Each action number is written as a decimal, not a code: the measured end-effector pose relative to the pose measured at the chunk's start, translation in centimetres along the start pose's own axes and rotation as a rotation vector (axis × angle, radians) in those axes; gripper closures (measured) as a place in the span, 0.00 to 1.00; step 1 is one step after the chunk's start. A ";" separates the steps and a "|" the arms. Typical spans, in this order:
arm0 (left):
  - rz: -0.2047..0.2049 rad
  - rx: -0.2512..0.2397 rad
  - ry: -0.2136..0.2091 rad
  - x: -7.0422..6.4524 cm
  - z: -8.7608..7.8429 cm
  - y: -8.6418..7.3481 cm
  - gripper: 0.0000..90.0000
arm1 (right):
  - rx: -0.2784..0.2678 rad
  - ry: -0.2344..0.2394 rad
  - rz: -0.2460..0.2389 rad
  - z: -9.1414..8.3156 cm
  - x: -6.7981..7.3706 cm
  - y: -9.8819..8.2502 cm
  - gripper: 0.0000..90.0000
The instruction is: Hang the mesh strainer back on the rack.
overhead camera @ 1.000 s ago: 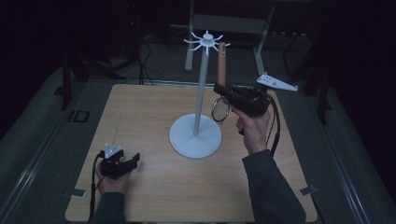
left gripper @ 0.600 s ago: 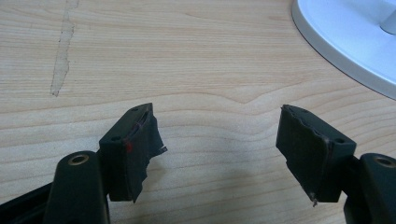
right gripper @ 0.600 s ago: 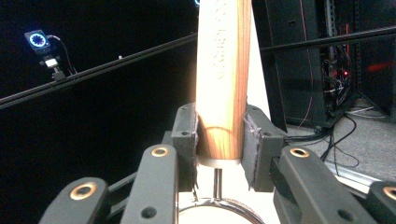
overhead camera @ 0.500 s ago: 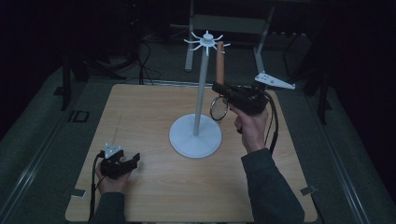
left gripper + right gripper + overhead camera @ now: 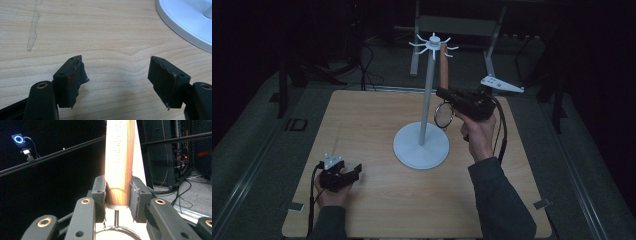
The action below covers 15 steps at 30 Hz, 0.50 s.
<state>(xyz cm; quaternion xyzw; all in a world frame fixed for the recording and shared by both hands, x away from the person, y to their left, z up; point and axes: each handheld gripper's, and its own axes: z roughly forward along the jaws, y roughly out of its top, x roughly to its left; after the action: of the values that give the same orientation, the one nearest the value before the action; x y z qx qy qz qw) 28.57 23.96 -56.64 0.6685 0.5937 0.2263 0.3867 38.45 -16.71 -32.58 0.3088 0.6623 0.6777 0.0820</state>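
A white stand (image 5: pixel 427 100) with a round base (image 5: pixel 421 147) and a ring of hooks (image 5: pixel 432 44) at its top stands mid-table. My right gripper (image 5: pixel 443 93) is shut on a utensil's wooden handle (image 5: pixel 443 65), held upright just right of the pole, its top close to the hooks. A round metal ring head (image 5: pixel 443 114) hangs below the jaws. In the right gripper view the handle (image 5: pixel 119 157) is clamped between both pads of the gripper (image 5: pixel 118 195). My left gripper (image 5: pixel 354 172) rests open near the table's front left, holding nothing (image 5: pixel 116 75).
The wooden table (image 5: pixel 372 125) has a pale scuff (image 5: pixel 32 27) ahead of the left gripper. The stand's base edge (image 5: pixel 185 22) lies to that gripper's front right. Beyond the table's far edge stand dark frames, cables and equipment racks (image 5: pixel 180 147).
My right gripper has shifted slightly left with the utensil, bringing the handle closer to the stand's pole and hooks. The left gripper has stayed put.
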 end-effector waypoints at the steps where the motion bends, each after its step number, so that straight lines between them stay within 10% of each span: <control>1: 0.000 0.000 0.000 0.0 0.0 0.0 0.32 | 0.002 -0.002 0.001 0.1 0.0 0.0 0.77; 15: 0.000 0.000 0.000 0.0 0.0 0.0 0.32 | 0.030 0.001 0.001 0.6 -0.5 -0.8 0.76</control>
<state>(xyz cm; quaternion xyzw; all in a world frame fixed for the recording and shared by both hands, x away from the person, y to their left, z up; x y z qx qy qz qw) 28.57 23.95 -56.64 0.6687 0.5936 0.2262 0.3865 38.89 -16.38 -33.56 0.3103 0.6722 0.6678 0.0767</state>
